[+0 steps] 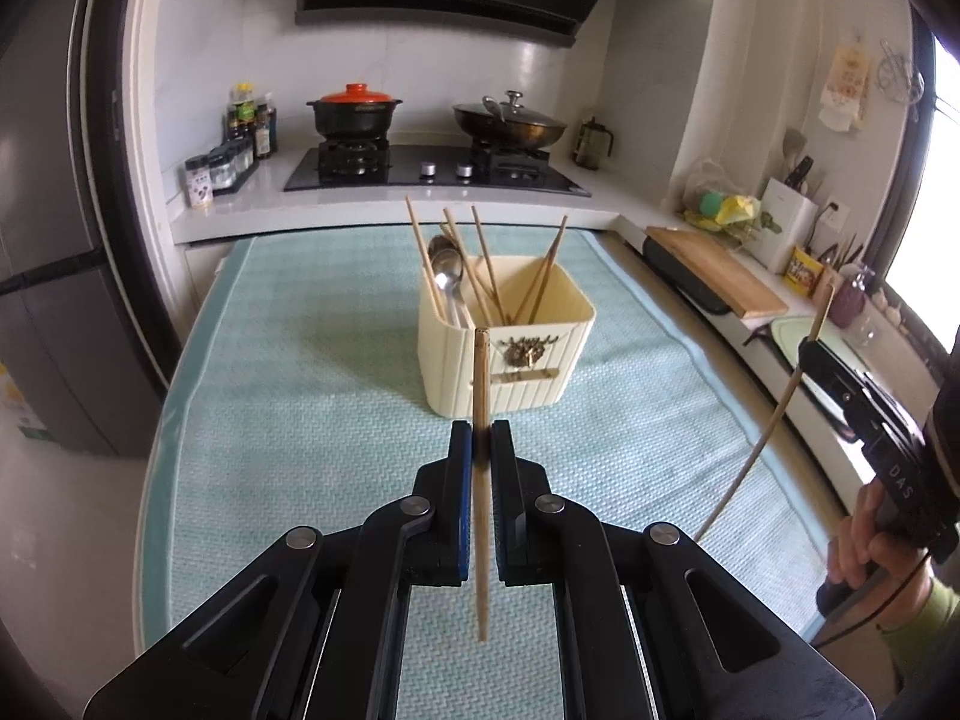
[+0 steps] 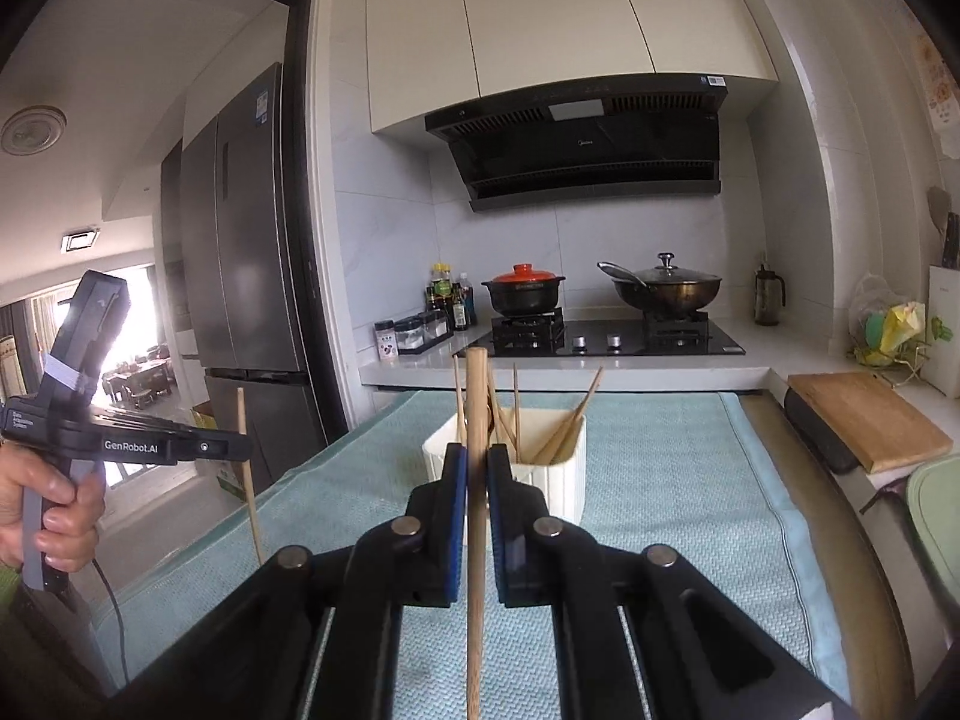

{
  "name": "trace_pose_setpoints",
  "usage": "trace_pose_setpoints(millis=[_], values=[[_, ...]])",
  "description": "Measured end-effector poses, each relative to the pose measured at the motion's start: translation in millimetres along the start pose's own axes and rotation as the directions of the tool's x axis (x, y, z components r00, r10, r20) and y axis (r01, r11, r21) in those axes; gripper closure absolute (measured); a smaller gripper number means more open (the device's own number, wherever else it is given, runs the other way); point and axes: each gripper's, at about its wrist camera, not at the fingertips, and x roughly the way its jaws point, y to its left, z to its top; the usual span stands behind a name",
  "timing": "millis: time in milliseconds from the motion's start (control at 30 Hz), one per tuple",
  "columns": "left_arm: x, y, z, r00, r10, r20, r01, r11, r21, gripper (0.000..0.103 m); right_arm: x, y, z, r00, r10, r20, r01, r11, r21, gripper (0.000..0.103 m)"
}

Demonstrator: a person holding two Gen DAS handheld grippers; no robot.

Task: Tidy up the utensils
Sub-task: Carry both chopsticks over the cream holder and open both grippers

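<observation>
Holding one upright chopstick (image 1: 480,480) each: left gripper (image 1: 480,450) and right gripper (image 2: 477,474), both clamped; holder (image 1: 510,354) straight ahead, left slightly nearer.

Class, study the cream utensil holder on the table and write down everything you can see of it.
The utensil holder is a squarish, open-topped box with rounded corners, cream and ribbed, plastic by its look. A small dark, metallic-looking ornament is fixed to its front. It stands upright on the pale blue table mat, in front of the stove. Inside, several wooden chopsticks lean at different angles beside metal spoons. Neither gripper touches it.
</observation>
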Motion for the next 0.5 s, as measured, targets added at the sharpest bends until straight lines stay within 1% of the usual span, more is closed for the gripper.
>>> trace_pose_setpoints(millis=[100, 267, 400, 500], values=[[-7, -1, 23, 0.999, -0.022, 0.028, 0.022, 1.0, -0.006, 0.099, 12, 0, 24, 1.0, 0.007, 0.019, -0.007, 1.0, 0.0, 0.096], [-13, -3, 73, 0.995, -0.012, 0.102, 0.011, 1.0, 0.008, 0.099, 40, -2, 64, 0.999, 0.02, 0.038, -0.02, 1.0, 0.0, 0.096], [-7, 0, 121, 0.987, -0.014, 0.159, 0.016, 1.0, -0.014, 0.099, 69, -5, 97, 0.998, 0.02, 0.055, -0.02, 1.0, -0.004, 0.096], [7, 2, 155, 0.981, -0.016, 0.191, 0.022, 0.999, -0.032, 0.099, 96, -12, 121, 0.998, 0.015, 0.067, -0.015, 1.0, -0.002, 0.096]])
